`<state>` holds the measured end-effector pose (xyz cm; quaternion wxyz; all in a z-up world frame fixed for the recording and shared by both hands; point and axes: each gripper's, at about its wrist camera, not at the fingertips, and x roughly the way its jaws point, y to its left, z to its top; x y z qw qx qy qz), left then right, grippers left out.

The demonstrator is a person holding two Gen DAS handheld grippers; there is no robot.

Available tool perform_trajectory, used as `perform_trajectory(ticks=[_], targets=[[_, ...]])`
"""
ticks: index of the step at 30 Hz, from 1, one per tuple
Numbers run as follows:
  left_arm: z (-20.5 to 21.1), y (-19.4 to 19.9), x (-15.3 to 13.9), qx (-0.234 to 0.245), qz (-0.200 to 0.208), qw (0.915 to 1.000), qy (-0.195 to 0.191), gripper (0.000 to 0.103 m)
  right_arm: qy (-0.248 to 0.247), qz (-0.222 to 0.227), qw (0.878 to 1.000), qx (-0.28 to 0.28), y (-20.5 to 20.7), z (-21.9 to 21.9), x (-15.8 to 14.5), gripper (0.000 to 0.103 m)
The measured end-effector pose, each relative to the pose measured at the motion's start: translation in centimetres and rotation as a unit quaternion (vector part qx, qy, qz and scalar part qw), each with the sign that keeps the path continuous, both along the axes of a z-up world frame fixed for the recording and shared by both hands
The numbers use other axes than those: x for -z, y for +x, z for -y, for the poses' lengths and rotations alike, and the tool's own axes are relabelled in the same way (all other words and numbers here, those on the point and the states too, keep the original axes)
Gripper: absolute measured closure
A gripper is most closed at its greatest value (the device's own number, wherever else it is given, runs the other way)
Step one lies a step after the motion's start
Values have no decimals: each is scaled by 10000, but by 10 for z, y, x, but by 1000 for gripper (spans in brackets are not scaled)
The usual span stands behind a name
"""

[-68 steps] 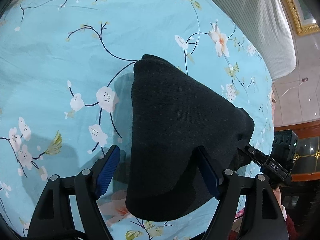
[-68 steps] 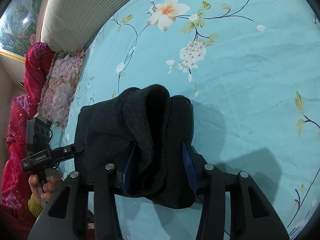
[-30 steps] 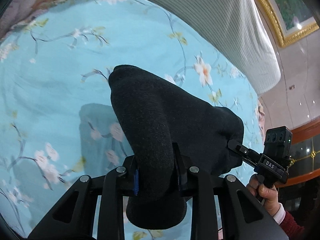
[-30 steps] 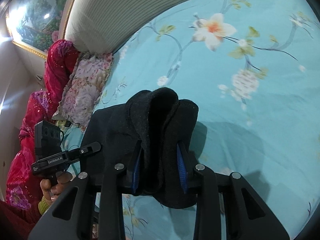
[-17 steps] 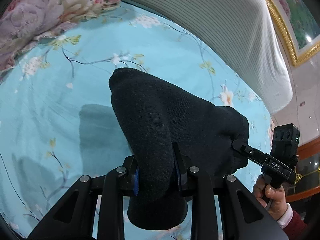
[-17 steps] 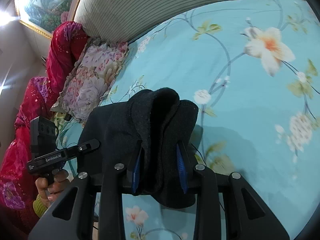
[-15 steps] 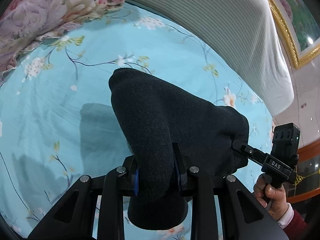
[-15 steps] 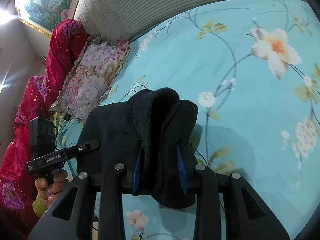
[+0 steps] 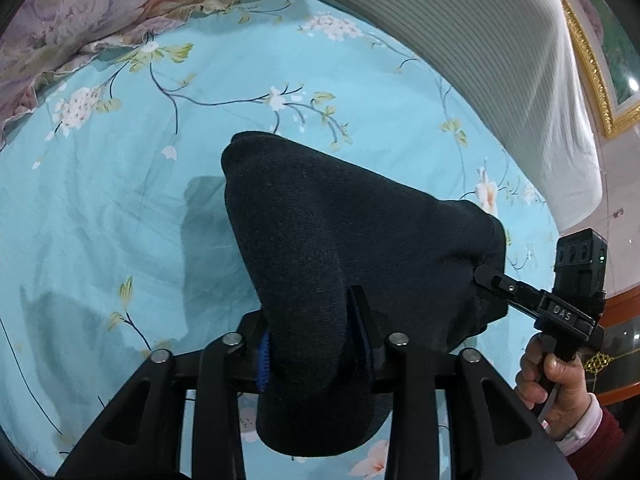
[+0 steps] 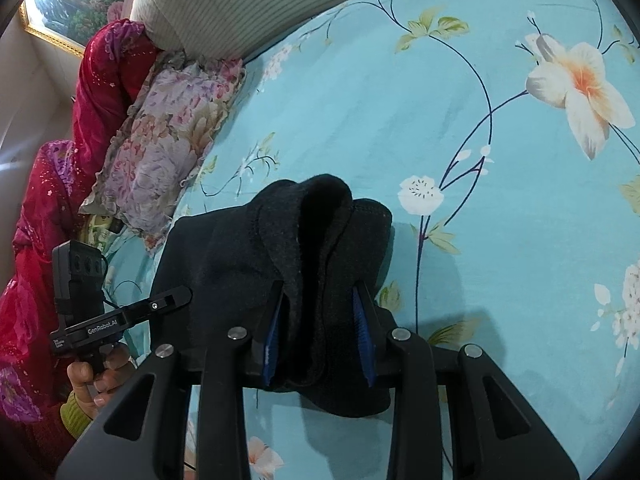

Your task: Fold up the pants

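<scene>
The black knit pants (image 9: 340,248) are folded into a thick bundle and held up above the turquoise floral bed sheet (image 9: 100,208). My left gripper (image 9: 314,344) is shut on one end of the bundle. My right gripper (image 10: 318,332) is shut on the other end, where several fabric layers (image 10: 320,232) bunch between the blue pads. The right gripper also shows at the right of the left wrist view (image 9: 520,292), and the left gripper at the left of the right wrist view (image 10: 152,308). The pants cast a shadow on the sheet below.
A floral pillow (image 9: 100,12) lies at the head of the bed; it also shows in the right wrist view (image 10: 168,148). A striped white bolster (image 9: 480,52) runs along the headboard. A red sequined cloth (image 10: 60,152) lies at the left.
My left gripper was open around the bundle and has shut on it. Both grippers have carried the pants up and toward the head of the bed; pillow and bolster have come closer.
</scene>
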<state>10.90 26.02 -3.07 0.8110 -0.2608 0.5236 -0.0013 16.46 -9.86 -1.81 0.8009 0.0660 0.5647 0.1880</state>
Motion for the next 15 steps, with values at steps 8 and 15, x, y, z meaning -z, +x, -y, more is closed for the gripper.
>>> perform_trajectory(ticks=[8, 15], targets=[[-9, -3, 8, -160, -87, 9998, 87, 43, -191, 8, 9998, 38, 2, 6, 7, 51], [-8, -10, 5, -223, -116, 9992, 314, 36, -421, 112, 9990, 57, 2, 5, 6, 40]])
